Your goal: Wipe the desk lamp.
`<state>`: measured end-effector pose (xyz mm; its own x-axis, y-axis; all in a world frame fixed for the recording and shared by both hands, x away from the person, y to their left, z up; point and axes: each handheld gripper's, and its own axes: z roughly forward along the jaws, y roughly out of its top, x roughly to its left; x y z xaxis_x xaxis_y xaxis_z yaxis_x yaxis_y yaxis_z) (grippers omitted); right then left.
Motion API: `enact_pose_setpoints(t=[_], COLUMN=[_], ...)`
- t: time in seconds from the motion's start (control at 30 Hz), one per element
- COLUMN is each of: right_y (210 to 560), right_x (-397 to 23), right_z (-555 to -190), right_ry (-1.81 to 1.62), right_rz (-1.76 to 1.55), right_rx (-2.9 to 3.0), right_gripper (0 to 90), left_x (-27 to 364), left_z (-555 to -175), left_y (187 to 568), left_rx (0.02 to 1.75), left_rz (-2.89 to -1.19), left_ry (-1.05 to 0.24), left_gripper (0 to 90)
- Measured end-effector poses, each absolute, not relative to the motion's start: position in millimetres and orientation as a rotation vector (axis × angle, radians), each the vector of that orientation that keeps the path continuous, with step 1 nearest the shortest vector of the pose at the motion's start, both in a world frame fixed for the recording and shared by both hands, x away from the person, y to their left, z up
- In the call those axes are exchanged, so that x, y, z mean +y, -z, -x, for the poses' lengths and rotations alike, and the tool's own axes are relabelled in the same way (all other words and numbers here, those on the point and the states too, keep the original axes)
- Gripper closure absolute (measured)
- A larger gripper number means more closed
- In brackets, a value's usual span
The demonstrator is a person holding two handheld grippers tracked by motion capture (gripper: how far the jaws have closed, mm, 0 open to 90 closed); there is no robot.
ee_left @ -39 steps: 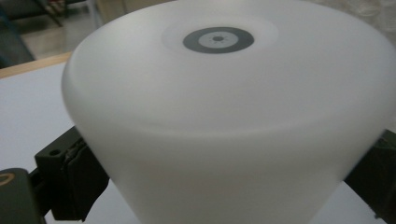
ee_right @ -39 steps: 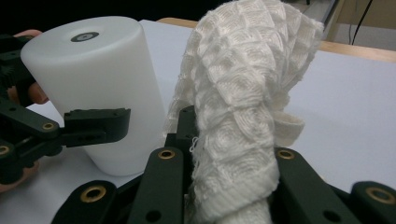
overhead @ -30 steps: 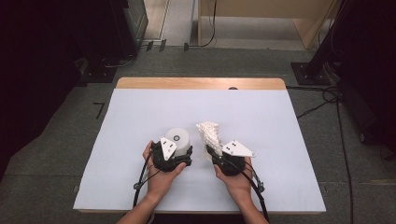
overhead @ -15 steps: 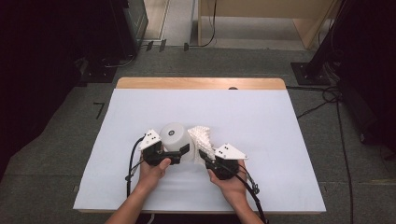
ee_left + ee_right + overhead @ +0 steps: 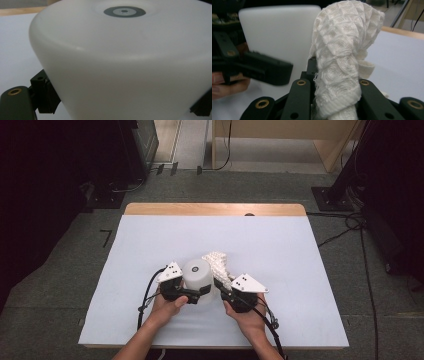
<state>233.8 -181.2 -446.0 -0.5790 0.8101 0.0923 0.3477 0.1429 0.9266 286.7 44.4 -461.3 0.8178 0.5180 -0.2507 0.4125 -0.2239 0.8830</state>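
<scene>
A white cylinder (image 5: 196,270) with a grey ring mark on its top stands near the front of the white table (image 5: 300,250). My left gripper (image 5: 195,289) reaches in from the cylinder's left. In the left gripper view its fingers (image 5: 42,96) press on both sides of the cylinder (image 5: 125,62); the jaws have just been closing on it. My right gripper (image 5: 222,285) is shut on a white textured cloth (image 5: 217,262) and holds it up against the cylinder's right side. In the right gripper view the cloth (image 5: 342,57) rises bunched from the jaws, beside the cylinder (image 5: 279,32).
A wooden strip (image 5: 215,209) runs along the table's far edge. Beyond it are grey floor, dark equipment at the left (image 5: 75,170) and cables at the right (image 5: 350,220). Bare tabletop lies behind and on both sides of the hands.
The left gripper has swung round to the cylinder's left side and clasped it. The right gripper has brought the cloth a little left, closer to the cylinder.
</scene>
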Motion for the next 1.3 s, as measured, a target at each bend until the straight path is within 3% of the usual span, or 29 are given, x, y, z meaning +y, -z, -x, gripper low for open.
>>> enact_pose_setpoints(t=[0.2, 0.57, 0.87, 1.07, 1.3], right_y=[436, 459, 453, 442, 440], right_x=[-186, -169, -176, -186, -193], right_z=[-232, -235, -236, -236, -238], right_ry=[-1.454, -1.406, -1.408, -1.442, -1.437], right_rz=[-1.086, -1.114, -1.138, -1.122, -1.139], right_rx=[1.959, 2.075, 2.036, 1.983, 1.939], right_gripper=[75.2, 74.9, 75.1, 75.0, 74.9], left_x=[38, 66, 50, 39, 41], left_z=[-283, -289, -285, -280, -284], left_y=[462, 445, 452, 456, 457], left_rx=[0.687, 0.756, 0.691, 0.647, 0.704], left_rz=[-1.897, -1.722, -1.838, -1.906, -1.871], left_ry=[-0.153, -0.203, -0.195, -0.272, -0.418], left_gripper=[8.7, 8.7, 8.8, 8.8, 8.7])
